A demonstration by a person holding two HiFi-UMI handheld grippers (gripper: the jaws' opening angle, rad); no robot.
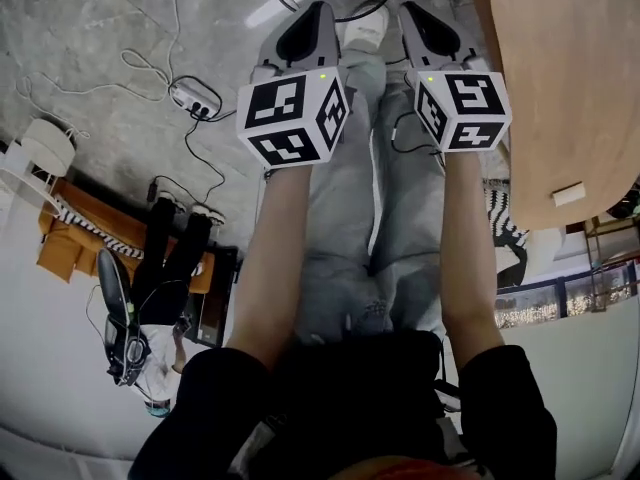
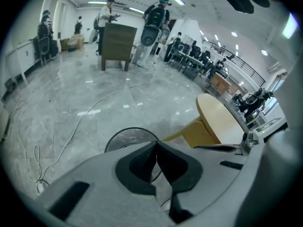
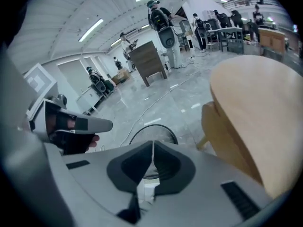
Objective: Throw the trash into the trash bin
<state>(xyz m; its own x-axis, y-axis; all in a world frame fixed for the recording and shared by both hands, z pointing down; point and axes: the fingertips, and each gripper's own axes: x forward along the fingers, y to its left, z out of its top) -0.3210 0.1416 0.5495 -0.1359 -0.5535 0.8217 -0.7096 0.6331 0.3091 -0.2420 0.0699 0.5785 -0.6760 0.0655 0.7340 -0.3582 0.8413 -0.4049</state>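
Observation:
My two grippers hang side by side over the person's legs, each with its marker cube. The left gripper [image 1: 318, 10] and the right gripper [image 1: 410, 10] both point down at a round black-rimmed bin [image 1: 380, 2] on the grey floor just ahead. The left gripper [image 2: 156, 144] has its jaws shut tip to tip with nothing between them, and the bin's rim [image 2: 128, 128] shows just beyond. My right gripper [image 3: 152, 144] is shut and empty too, with the same rim [image 3: 142, 127] behind its tips. No trash shows in any view.
A round wooden table [image 1: 560, 88] stands close on the right [image 3: 260, 108]. A power strip [image 1: 195, 98] and cables lie on the floor to the left. Farther off stand a wooden cabinet [image 2: 117, 44], desks and several people.

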